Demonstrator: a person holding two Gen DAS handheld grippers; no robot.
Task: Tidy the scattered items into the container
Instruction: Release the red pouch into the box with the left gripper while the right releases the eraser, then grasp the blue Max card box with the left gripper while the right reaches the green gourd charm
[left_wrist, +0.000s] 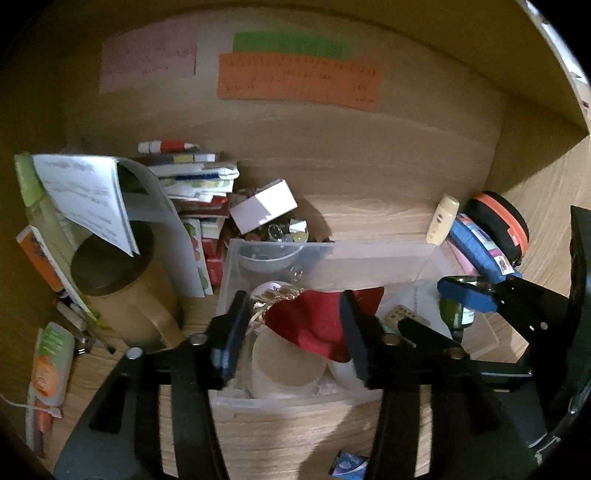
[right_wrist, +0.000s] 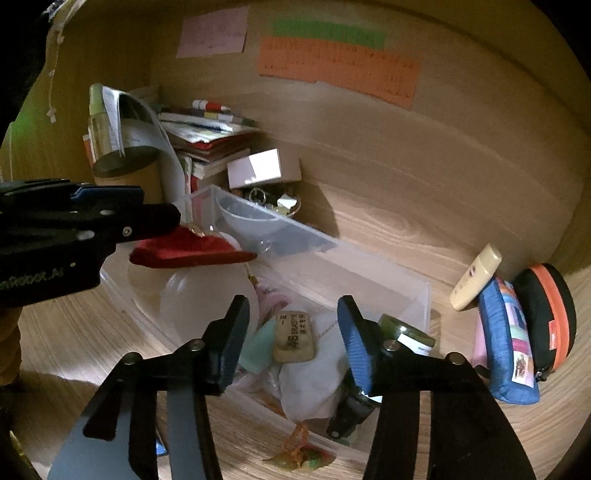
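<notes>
A clear plastic container (left_wrist: 332, 248) (right_wrist: 369, 264) stands on the wooden desk, holding a small bowl, a tape roll and other bits. A red pouch (left_wrist: 314, 321) (right_wrist: 192, 251) lies on top of them. My left gripper (left_wrist: 295, 332) hangs open over it, pads clear of the cloth. My right gripper (right_wrist: 295, 332) is open above an eraser (right_wrist: 295, 339) and white tissue at the container's right end. A green bottle (right_wrist: 406, 332) (left_wrist: 456, 315) lies there just outside its right finger, partly hidden behind it. In the left wrist view the right gripper (left_wrist: 443, 306) enters from the right.
A cream tube (right_wrist: 476, 277), a blue pouch (right_wrist: 506, 339) and a black-and-orange case (right_wrist: 550, 317) lean against the right wall. At the left are a white box (left_wrist: 264, 206), stacked books (left_wrist: 199, 184) and a tan mug (left_wrist: 122, 288). A crumpled wrapper (right_wrist: 299, 454) lies before the container.
</notes>
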